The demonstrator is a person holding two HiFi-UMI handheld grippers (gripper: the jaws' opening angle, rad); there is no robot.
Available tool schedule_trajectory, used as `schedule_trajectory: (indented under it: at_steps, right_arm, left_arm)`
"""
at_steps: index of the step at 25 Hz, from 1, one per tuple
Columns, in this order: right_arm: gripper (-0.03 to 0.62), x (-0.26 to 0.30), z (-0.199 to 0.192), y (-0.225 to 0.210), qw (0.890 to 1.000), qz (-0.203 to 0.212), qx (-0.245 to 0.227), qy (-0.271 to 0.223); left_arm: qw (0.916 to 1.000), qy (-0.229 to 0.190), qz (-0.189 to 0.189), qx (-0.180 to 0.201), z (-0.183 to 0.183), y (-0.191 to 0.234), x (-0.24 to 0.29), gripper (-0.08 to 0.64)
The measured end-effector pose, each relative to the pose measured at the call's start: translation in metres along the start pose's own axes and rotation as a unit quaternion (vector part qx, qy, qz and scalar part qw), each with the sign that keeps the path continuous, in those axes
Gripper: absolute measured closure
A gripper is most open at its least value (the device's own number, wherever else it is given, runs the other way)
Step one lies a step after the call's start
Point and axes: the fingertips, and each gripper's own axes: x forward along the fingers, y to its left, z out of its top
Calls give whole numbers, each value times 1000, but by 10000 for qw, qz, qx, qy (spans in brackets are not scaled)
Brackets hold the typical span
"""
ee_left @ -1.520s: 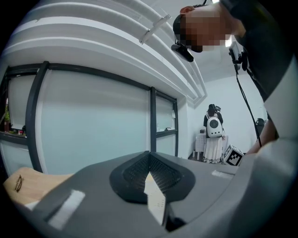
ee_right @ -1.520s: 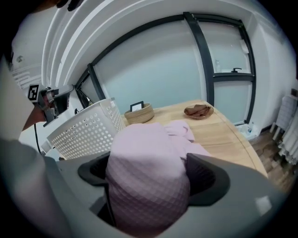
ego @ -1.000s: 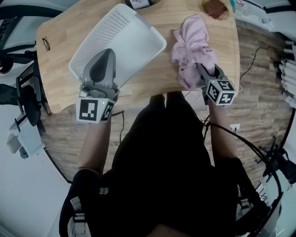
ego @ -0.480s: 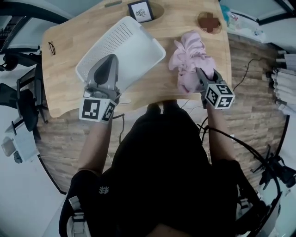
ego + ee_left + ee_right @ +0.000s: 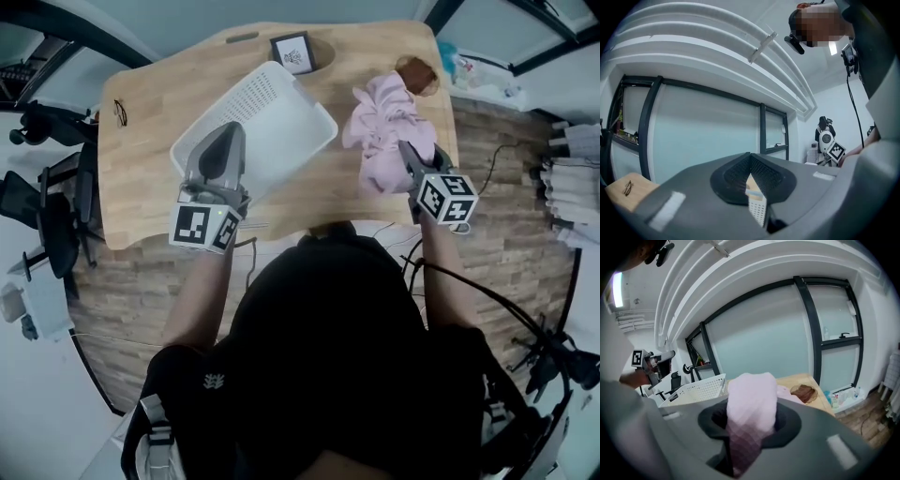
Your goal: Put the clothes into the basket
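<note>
The basket (image 5: pixel 274 111) rim is still clamped by the left gripper (image 5: pixel 226 139), and the pink cloth (image 5: pixel 382 122) is still pinched by the right gripper (image 5: pixel 406 152).

No legible text, number or brand appears; only black-and-white square code patterns mark the left cube (image 5: pixel 202 228), right cube (image 5: pixel 445 199) and a small card (image 5: pixel 293 53).
</note>
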Motion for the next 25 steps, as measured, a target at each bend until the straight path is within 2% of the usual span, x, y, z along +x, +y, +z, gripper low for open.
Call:
schedule_trajectory:
  at_steps: [13,25]
  right_arm:
    - [457,-3,65,9,9986,34,-331,-408]
    - [459,12,119,34,9951,319,-623,-700]
  left_arm:
    - [9976,-541,405,169,49,28,-21,554]
    - [9937,-704,785,384,71,55,-40,554]
